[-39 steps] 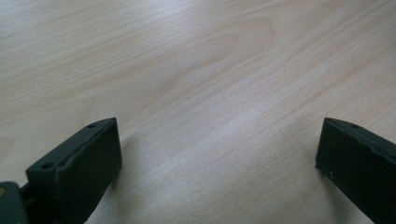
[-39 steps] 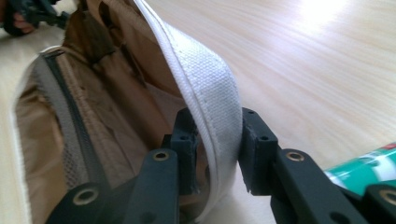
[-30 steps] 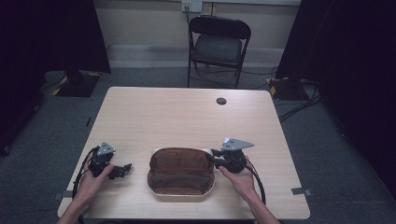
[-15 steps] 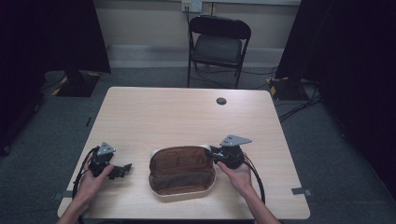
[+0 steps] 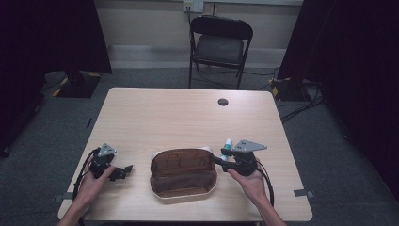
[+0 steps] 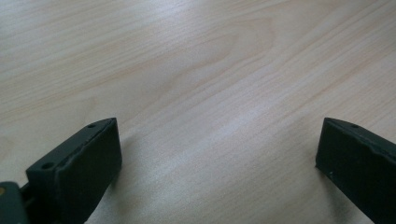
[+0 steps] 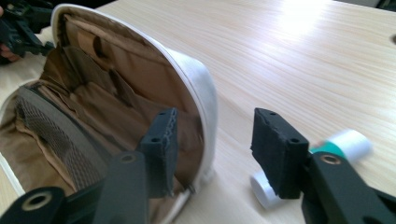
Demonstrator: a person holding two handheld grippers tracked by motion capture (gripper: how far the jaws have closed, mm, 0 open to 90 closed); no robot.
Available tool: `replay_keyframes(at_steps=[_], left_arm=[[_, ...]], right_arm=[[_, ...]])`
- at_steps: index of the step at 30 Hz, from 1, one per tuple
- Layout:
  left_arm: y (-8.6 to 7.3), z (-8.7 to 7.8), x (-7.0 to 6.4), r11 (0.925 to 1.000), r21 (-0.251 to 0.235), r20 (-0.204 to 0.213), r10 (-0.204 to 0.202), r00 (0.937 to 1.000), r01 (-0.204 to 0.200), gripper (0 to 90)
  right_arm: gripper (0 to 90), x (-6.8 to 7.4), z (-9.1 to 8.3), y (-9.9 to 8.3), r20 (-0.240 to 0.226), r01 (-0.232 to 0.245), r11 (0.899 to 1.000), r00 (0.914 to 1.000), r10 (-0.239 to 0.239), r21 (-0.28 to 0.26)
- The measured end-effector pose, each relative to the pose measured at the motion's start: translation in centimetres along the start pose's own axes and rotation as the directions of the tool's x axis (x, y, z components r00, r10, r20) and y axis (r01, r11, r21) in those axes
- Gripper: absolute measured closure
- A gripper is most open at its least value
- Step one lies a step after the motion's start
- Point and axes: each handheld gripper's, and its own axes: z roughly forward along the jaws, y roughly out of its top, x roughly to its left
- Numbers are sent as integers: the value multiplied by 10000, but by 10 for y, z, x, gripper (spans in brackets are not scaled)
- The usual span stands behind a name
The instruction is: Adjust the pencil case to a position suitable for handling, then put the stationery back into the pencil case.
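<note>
Right claw (image 5: 220, 160), earlier touching the pouch (image 5: 183, 175) rim, now sits back, jaws apart astride its end wall. One pouch, open, near bench (image 5: 188, 117) front; one white tube (image 7: 322, 158) beside it. Left claw (image 5: 126, 172) wide, empty.

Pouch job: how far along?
Done: the pouch lies unzipped, brown lining showing. In hand: the right gripper has its jaws open astride the pouch's white rim, gripping nothing. Left: the white and teal tube lies on the table outside the pouch; the left gripper rests open, apart.

The tube (image 5: 227, 143) lies just right of the open pouch (image 5: 183, 174).
</note>
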Motion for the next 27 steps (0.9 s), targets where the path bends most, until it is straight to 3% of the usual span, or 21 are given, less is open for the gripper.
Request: replay_keyframes(at_steps=[6, 11, 12, 14, 16, 18, 27], left_arm=[[0, 0, 0, 10000, 0, 3, 3, 10000, -3, 0], [0, 0, 0, 10000, 0, -10, 1, 10000, -1, 0], [0, 0, 0, 10000, -2, -8, -2, 10000, 2, 0], [0, 0, 0, 10000, 2, 2, 0, 10000, 0, 0], [0, 0, 0, 10000, 1, 2, -3, 10000, 3, 0], [0, 0, 0, 10000, 0, -9, 1, 10000, -1, 0], [0, 0, 0, 10000, 3, 4, -3, 10000, 3, 0]], right_arm=[[454, -4, -19, -8, 385, -55, 10000, 9992, 55, 8], [388, -16, -21, -13, 935, -245, 9997, 9953, 242, 29], [354, -22, -18, -15, 1285, -384, 9991, 9911, 360, 161], [345, -26, -15, -16, 1458, -458, 9987, 9884, 421, 226], [291, -40, -7, -19, 1940, -928, 9946, 9776, 821, 470], [282, -46, -1, -19, 2006, -1124, 9917, 9748, 979, 624], [272, -57, 21, -22, 2363, -1059, 9900, 9683, 813, 933]])
